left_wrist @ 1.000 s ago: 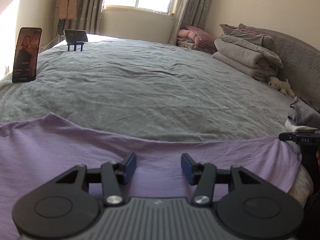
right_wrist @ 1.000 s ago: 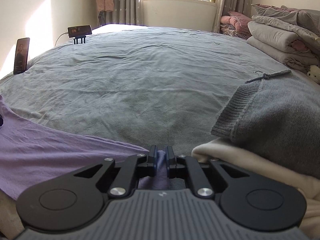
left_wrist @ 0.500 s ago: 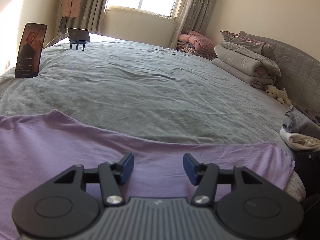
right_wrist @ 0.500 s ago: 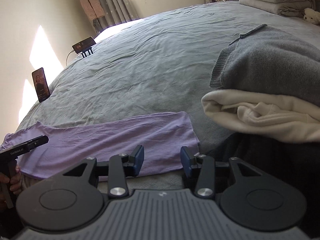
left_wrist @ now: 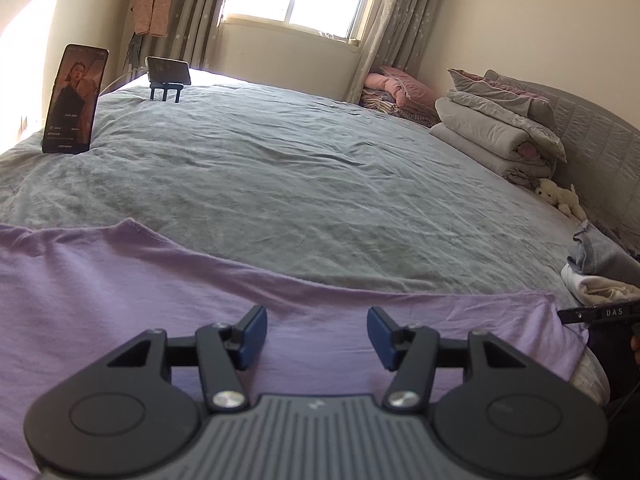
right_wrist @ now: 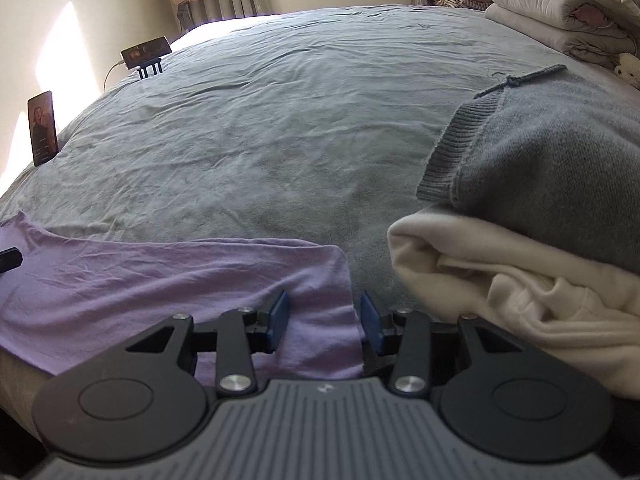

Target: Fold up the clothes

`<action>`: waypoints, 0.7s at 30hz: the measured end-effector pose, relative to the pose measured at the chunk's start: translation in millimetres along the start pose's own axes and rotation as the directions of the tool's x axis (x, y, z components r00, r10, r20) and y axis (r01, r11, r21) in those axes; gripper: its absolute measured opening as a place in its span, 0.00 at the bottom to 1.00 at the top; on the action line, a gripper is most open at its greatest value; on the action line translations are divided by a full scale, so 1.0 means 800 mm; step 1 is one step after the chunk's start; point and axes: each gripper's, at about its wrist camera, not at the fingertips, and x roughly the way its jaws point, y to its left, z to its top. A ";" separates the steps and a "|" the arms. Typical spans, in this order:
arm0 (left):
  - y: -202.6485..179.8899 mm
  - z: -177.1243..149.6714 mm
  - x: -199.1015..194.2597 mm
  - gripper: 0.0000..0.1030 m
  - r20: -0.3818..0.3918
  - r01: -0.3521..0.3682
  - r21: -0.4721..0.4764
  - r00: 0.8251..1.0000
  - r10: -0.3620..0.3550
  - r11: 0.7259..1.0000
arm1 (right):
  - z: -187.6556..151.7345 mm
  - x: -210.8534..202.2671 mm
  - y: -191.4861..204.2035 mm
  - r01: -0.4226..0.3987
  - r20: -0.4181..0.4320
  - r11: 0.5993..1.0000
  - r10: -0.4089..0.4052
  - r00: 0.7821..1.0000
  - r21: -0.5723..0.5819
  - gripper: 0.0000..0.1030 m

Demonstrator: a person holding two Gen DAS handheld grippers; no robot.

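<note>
Your purple garment (left_wrist: 200,300) lies spread flat along the near edge of the bed (left_wrist: 300,180), running under and ahead of both tongs. Your left tongs (left_wrist: 316,334) hang over the cloth with the jaws standing wide apart and nothing between them; the garment stretches away to either side of them, its far hem just ahead. Your right tongs (right_wrist: 322,320) are parted too, gripping nothing, and they straddle the garment's right-hand edge (right_wrist: 348,280), so the cloth passes in front of the left jaw while the right jaw sits just off it, over the bedding. Immediately to the right of those tongs sits a stack of a cream garment (right_wrist: 500,280) with a grey sweater (right_wrist: 560,168) on top, close to the purple edge but not touching it as far as I can tell. This looks like the start of a fold: the piece is laid out and neither end is taken up yet. Next, I'd judge, you need to bring each pair of tongs down onto the near edge, pinch a single layer cleanly, and carry it forward, keeping your right side clear of the stack
</note>
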 end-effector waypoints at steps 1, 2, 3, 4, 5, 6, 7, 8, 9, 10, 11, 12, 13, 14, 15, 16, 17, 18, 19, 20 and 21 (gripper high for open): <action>0.000 0.001 0.000 0.55 0.000 0.002 -0.003 1.000 -0.002 1.000 | -0.001 0.002 -0.001 -0.007 -0.001 1.000 0.007 1.000 0.001 0.43; 0.000 0.001 0.000 0.55 0.000 0.003 -0.006 1.000 -0.003 1.000 | -0.001 0.003 -0.002 -0.015 -0.002 1.000 0.015 1.000 0.004 0.43; 0.001 0.001 0.000 0.55 0.001 0.006 -0.010 1.000 -0.006 1.000 | -0.001 0.004 -0.003 -0.024 -0.005 1.000 0.024 1.000 0.002 0.40; 0.001 0.002 0.000 0.55 0.001 0.009 -0.013 1.000 -0.009 1.000 | -0.001 0.003 -0.003 -0.045 -0.012 0.999 0.045 0.999 0.004 0.31; 0.000 0.002 0.000 0.55 0.002 0.012 -0.016 1.000 -0.012 1.000 | 0.000 0.003 -0.004 -0.068 -0.020 0.998 0.068 0.997 0.008 0.23; 0.000 0.002 0.000 0.55 0.002 0.015 -0.019 1.000 -0.015 1.000 | 0.001 0.001 -0.004 -0.083 -0.023 0.996 0.083 0.996 0.019 0.11; 0.000 0.002 0.000 0.55 0.002 0.018 -0.020 1.000 -0.018 1.000 | 0.002 -0.001 -0.005 -0.094 -0.024 0.995 0.095 0.995 0.033 0.11; 0.000 0.001 -0.001 0.55 0.002 0.020 -0.018 1.000 -0.020 1.000 | 0.002 -0.003 -0.006 -0.106 -0.025 0.993 0.107 0.994 0.046 0.10; -0.001 0.001 -0.002 0.55 0.001 0.022 -0.016 1.000 -0.022 1.000 | 0.003 -0.006 -0.005 -0.113 -0.022 0.992 0.114 0.993 0.054 0.10; -0.001 0.000 -0.003 0.55 -0.001 0.026 -0.011 1.000 -0.026 1.000 | 0.004 -0.010 -0.005 -0.119 -0.017 0.991 0.120 0.993 0.061 0.10; -0.001 0.000 -0.004 0.55 -0.006 0.032 -0.006 0.999 -0.033 0.999 | 0.004 -0.015 -0.003 -0.125 -0.008 0.990 0.126 0.992 0.065 0.10; -0.001 0.000 -0.004 0.55 -0.011 0.040 -0.002 0.999 -0.040 0.999 | 0.006 -0.020 0.000 -0.135 -0.002 0.989 0.136 0.991 0.067 0.10; -0.001 0.000 -0.005 0.55 -0.016 0.054 0.001 0.998 -0.054 0.999 | 0.007 -0.025 0.004 -0.146 0.004 0.987 0.146 0.989 0.069 0.09; -0.002 0.000 -0.006 0.55 -0.020 0.071 0.003 0.997 -0.071 0.997 | 0.010 -0.028 0.008 -0.161 0.009 0.985 0.161 0.987 0.069 0.09; -0.002 0.000 -0.007 0.55 -0.022 0.091 0.003 0.996 -0.091 0.996 | 0.012 -0.032 0.014 -0.181 0.014 0.981 0.180 0.983 0.067 0.09; -0.004 0.001 -0.007 0.55 -0.023 0.108 0.002 0.994 -0.108 0.994 | 0.015 -0.035 0.020 -0.202 0.018 0.977 0.201 0.979 0.065 0.09; -0.005 0.001 -0.007 0.55 -0.024 0.125 0.001 0.992 -0.125 0.992 | 0.018 -0.039 0.026 -0.222 0.023 0.973 0.221 0.975 0.064 0.09; -0.006 0.002 -0.007 0.55 -0.025 0.142 0.000 0.990 -0.142 0.990 | 0.021 -0.042 0.032 -0.242 0.028 0.968 0.241 0.970 0.062 0.09; -0.008 0.002 -0.008 0.55 -0.026 0.159 -0.001 0.987 -0.159 0.987 | 0.024 -0.044 0.038 -0.267 0.031 0.962 0.266 0.964 0.063 0.09; -0.011 0.002 -0.007 0.55 -0.025 0.172 -0.002 0.985 -0.172 0.985 | 0.027 -0.046 0.045 -0.294 0.034 0.954 0.292 0.956 0.064 0.09; -0.011 0.001 -0.007 0.55 -0.026 0.183 -0.008 0.983 -0.183 0.983 | 0.030 -0.046 0.052 -0.321 0.037 0.945 0.319 0.947 0.065 0.09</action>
